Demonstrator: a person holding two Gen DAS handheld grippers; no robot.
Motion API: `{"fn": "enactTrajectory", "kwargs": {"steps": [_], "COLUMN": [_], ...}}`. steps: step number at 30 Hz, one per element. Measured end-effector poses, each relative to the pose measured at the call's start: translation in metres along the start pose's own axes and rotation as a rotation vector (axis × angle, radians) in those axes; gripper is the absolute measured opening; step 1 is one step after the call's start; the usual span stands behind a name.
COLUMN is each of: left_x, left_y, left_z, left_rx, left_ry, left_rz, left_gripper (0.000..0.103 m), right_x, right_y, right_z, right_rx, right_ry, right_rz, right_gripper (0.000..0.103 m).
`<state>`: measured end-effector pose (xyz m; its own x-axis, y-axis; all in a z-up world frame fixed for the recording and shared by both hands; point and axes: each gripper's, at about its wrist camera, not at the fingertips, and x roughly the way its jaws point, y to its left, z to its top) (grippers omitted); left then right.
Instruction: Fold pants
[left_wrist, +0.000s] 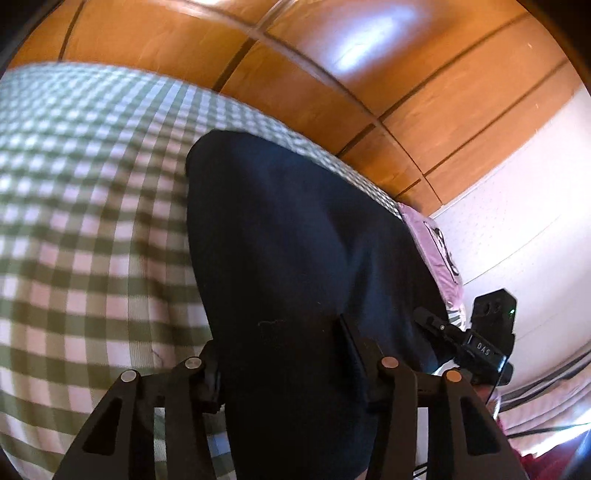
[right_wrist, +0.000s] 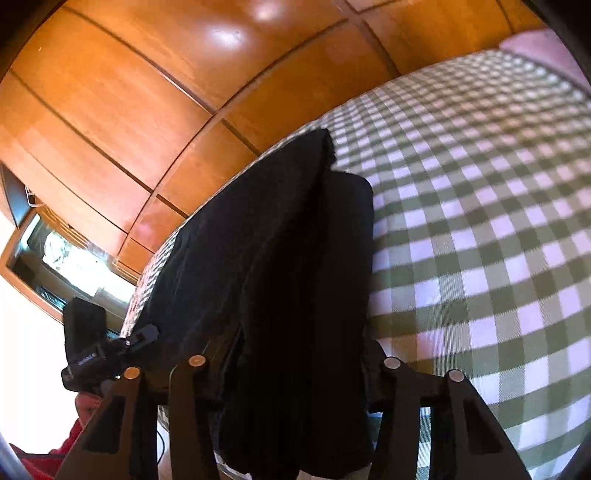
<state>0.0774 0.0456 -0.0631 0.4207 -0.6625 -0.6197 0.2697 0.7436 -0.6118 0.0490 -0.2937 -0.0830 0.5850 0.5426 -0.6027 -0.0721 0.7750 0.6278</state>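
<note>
My left gripper (left_wrist: 284, 365) and right gripper (right_wrist: 295, 369), each clamped on the pants (left_wrist: 295, 240), centre frame: keep both level, cloth taut over the bedsheet (left_wrist: 74, 184).

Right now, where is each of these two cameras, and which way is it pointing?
Left wrist view: sits on the left gripper, looking forward along its fingers at dark pants on a checked bedspread, wooden wardrobe behind; the right gripper shows at the right.
Right wrist view: sits on the right gripper, looking along its fingers over the same pants; the left gripper shows at the left.
Shared: pants, bedspread, wardrobe, and each other's gripper.
</note>
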Motion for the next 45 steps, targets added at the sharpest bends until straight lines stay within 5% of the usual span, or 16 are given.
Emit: {"fn": "enactTrajectory", "kwargs": {"steps": [13, 26, 32, 36, 38, 45], "left_x": [0.023, 0.109, 0.122, 0.124, 0.125, 0.106], "left_y": [-0.009, 0.009, 0.033, 0.051, 0.053, 0.004], "left_z": [0.082, 0.179, 0.164, 0.154, 0.154, 0.135], "left_rx": [0.106, 0.172, 0.186, 0.134, 0.108, 0.268], "left_ry": [-0.105, -0.141, -0.169, -0.22, -0.223, -0.38], "left_rz": [0.072, 0.167, 0.15, 0.155, 0.163, 0.438], "left_gripper": [0.05, 0.05, 0.056, 0.081, 0.084, 0.084], "right_x": [0.034, 0.109, 0.13, 0.134, 0.134, 0.129], "right_y": [0.018, -0.01, -0.045, -0.057, -0.054, -0.026], "right_z": [0.081, 0.186, 0.183, 0.184, 0.183, 0.176], "right_rx": [-0.104, -0.19, -0.135, -0.086, -0.099, -0.209], "right_ry": [-0.105, -0.164, -0.138, -0.133, -0.139, -0.211], "right_rz": [0.0, -0.067, -0.09, -0.071, -0.089, -0.252], "right_gripper": [0.048, 0.048, 0.051, 0.061, 0.062, 0.073]}}
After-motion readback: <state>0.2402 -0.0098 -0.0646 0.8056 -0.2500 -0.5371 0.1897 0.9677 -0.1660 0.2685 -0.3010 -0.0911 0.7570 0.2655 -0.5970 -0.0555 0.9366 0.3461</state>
